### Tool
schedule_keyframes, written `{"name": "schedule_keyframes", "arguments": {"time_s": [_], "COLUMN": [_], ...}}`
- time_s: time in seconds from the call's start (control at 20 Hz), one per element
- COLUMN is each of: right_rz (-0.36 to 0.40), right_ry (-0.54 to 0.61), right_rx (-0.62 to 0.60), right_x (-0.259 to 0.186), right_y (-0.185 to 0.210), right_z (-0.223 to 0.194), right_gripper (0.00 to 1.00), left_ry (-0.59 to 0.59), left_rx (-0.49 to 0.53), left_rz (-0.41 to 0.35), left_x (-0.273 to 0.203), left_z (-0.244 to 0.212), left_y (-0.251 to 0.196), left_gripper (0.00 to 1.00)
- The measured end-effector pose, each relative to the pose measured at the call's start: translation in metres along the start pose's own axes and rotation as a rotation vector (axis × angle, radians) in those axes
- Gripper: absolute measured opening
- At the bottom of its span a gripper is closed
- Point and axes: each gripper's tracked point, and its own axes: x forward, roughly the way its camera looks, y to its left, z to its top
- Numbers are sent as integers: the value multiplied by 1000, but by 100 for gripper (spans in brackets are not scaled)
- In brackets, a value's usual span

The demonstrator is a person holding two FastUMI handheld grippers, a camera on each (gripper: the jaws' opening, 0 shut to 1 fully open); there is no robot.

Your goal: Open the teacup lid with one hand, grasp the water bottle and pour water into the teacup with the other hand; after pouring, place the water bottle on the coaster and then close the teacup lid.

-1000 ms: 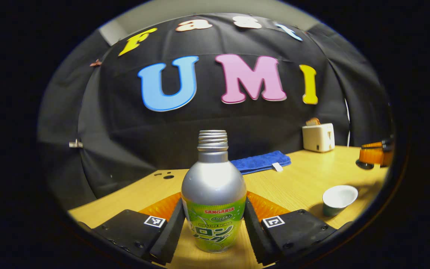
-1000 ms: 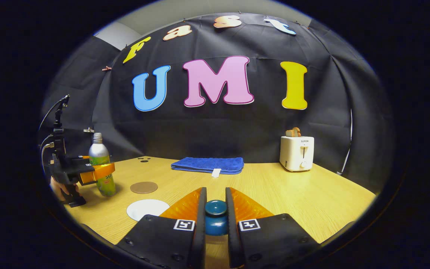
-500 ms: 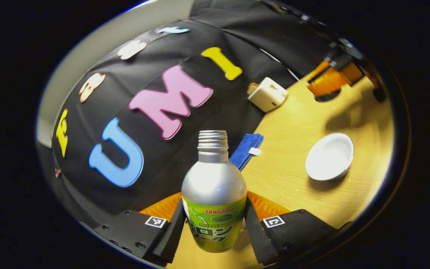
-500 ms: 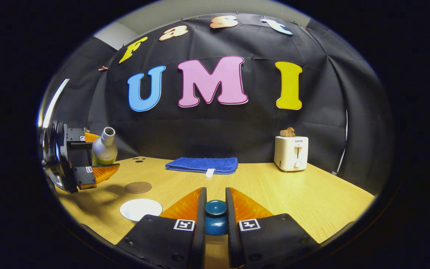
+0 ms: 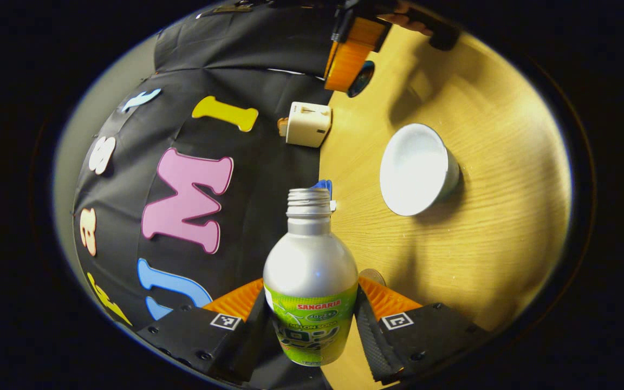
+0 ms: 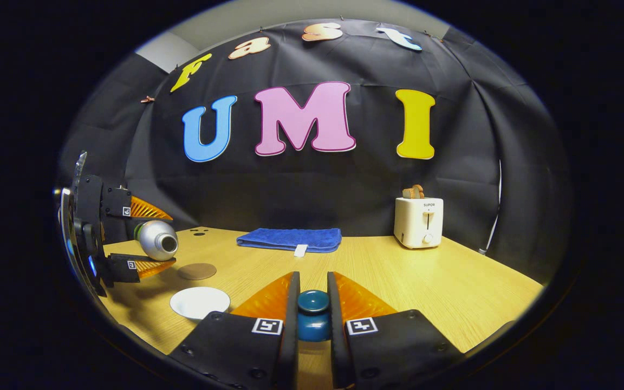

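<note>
Near the open teacup (image 5: 417, 168), left gripper (image 5: 310, 325) fingers clamp the tipped water bottle (image 5: 310, 287); right gripper (image 6: 312, 319) pinches the lid (image 6: 312, 314). Next, the mouth must come over the cup.

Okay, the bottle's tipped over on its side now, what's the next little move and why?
Probably shift the left gripper so the mouth of the silver bottle with the green label sits over the open white-lined teacup. The bottle lies nearly level, but its mouth looks short of the cup. The right gripper holds the blue lid aside.
</note>
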Motion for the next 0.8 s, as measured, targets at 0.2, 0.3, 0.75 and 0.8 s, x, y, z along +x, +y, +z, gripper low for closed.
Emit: {"name": "schedule_keyframes", "arguments": {"time_s": [0.2,0.3,0.75,0.8], "right_rz": [-15,-15,-14,-14], "right_ry": [0,0,1,1], "right_rx": [0,0,0,0], "right_x": [0,0,0,0], "right_y": [-3,-3,-3,-3], "right_z": [1,1,1,1], "right_gripper": [28,28,28,28], "left_ry": [-9,-5,-24,-22], "left_rx": [122,169,386,399], "left_rz": [-37,-45,-94,-95], "left_x": [-3,-2,-3,0], "left_z": [1,0,6,6], "left_y": [-8,-4,-9,-8], "left_gripper": [79,79,79,78]}}
